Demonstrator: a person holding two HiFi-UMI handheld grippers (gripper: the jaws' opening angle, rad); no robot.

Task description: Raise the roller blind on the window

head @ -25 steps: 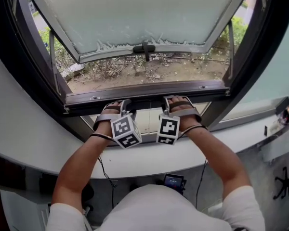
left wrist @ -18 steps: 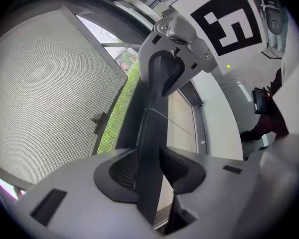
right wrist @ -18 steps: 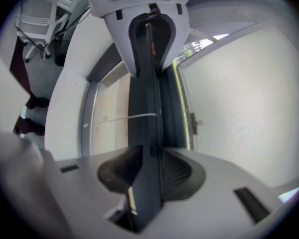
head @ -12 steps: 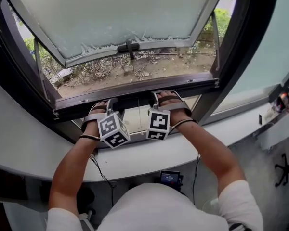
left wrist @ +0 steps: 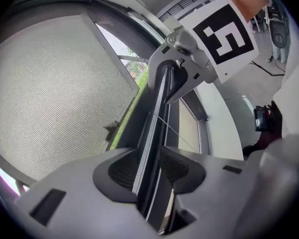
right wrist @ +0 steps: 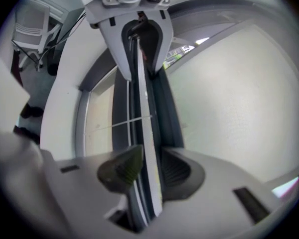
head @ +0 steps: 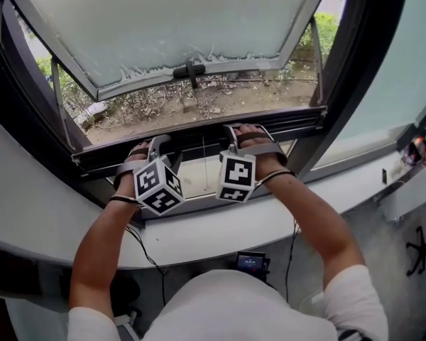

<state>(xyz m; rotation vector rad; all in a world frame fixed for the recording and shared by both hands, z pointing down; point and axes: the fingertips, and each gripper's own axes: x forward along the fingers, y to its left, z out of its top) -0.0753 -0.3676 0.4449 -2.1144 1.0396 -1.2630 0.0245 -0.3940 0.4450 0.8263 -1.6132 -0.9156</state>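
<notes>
**Head view, with both gripper views.** One person stands at one window, with two hands strapped to two grippers. The left gripper point(head: 148, 148) and the right gripper point(head: 243, 135) sit side by side, near but not touching. Each carries one marker cube: the left marker cube point(head: 158, 185) and the right marker cube point(head: 236, 178).

One dark bottom rail point(head: 199, 139) of the roller blind runs across the window opening. It lies just above the white sill point(head: 50, 212) and slopes up slightly toward the picture's right. Both grippers pinch this one rail. In the left gripper view it passes lengthwise between the two ribbed pads point(left wrist: 177, 166), which close on it from either side. In the right gripper view the two pads point(right wrist: 122, 168) clamp it in the same way.

The blind's mesh fabric point(left wrist: 50, 98) fills the left of the left gripper view.

Beyond the rail, one frosted sash point(head: 170, 20) is tilted open outward. It bears one dark handle point(head: 189, 69) on its lower edge. Bare ground and shrubs show below the sash.
</notes>
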